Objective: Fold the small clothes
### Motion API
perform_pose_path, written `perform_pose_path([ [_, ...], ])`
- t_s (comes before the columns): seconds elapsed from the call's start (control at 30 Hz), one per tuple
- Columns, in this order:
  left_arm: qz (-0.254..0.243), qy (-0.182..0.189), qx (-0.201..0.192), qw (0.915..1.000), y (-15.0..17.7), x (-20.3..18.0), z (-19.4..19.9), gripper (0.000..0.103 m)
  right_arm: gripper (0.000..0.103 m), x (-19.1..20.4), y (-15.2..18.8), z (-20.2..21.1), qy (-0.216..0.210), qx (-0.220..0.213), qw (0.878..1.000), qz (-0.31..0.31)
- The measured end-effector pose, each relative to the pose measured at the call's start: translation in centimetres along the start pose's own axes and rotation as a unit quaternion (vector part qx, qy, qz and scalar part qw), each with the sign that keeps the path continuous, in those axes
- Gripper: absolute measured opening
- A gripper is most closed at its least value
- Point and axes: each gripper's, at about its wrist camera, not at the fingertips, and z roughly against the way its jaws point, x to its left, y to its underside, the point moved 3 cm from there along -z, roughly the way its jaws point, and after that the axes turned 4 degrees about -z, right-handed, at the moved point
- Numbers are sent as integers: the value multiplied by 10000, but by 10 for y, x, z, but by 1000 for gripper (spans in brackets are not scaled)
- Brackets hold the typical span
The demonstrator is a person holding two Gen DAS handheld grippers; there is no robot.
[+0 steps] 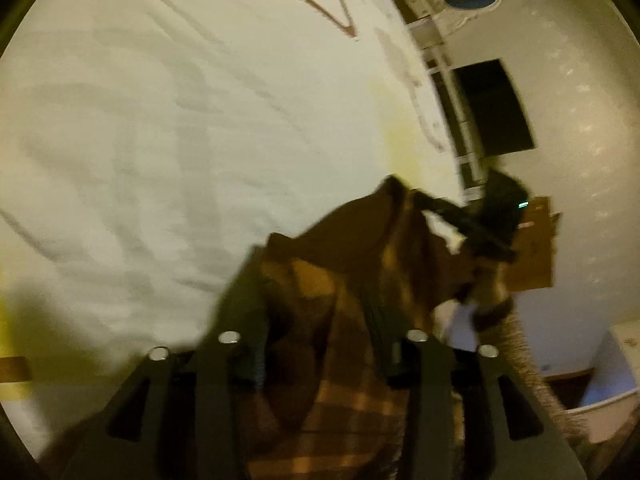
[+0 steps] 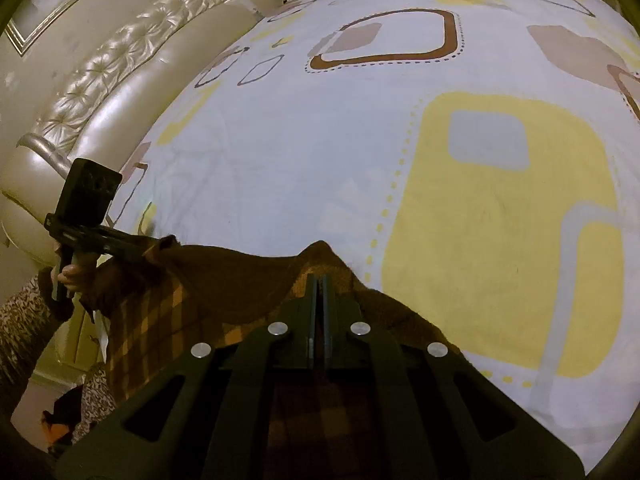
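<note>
So the thing being folded is a small brown-and-orange plaid garment, and right now it's bunched up at the near edge of the bed, roughly 6 to 8 o'clock in the right wrist view, lying over the patterned bedsheet. Right gripper has its fingers pressed together on a raised ridge of the cloth, so that's a pinch on the fabric. Left gripper has plaid cloth running up between its fingers, which stand partway apart; the shot is blurry, so I can't tell if the pads actually bite. My read on handling: it's light, floppy, fairly thick woven stuff, maybe flannel-ish, so it'll sag and drape from whatever point you hold and won't keep a shape by itself. Not fragile, not slippery; a thin pinch of one layer should hold fine. I'd go for corners or a hem edge rather than the middle of a bunch, since grabbing a wad picks up extra layers and the fold comes out crooked. Two grips well apart along one edge would let it hang flat.
</note>
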Motion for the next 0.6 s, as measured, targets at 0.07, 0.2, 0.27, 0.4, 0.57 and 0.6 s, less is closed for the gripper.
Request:
perform_pose_path([
  [0.07, -23, -6, -35, 10000, 0, -3, -2, 46, 2, -1, 0, -2, 20, 16, 10000, -24],
  [0.2, 71, -233, 14, 9997, 0, -1, -7, 35, 2, -1, 0, -3, 44, 2, 10000, -37],
  [0.27, -28, -515, 45, 9987, 0, -1, -12, 20, 2, -1, 0, -2, 48, -14, 10000, -43],
  [0.4, -198, -704, -159, 9972, 0, -3, -6, 10, 2, -2, 0, -1, 24, -68, 9999, -86],
  [0.57, -234, -402, -848, 9953, -8, -4, 19, 10, 2, -4, -2, 3, 41, -229, 9996, -131],
  [0.6, -202, -366, -959, 9945, -10, -2, 23, 10, 1, -5, -3, 4, 44, -277, 9995, -137],
])
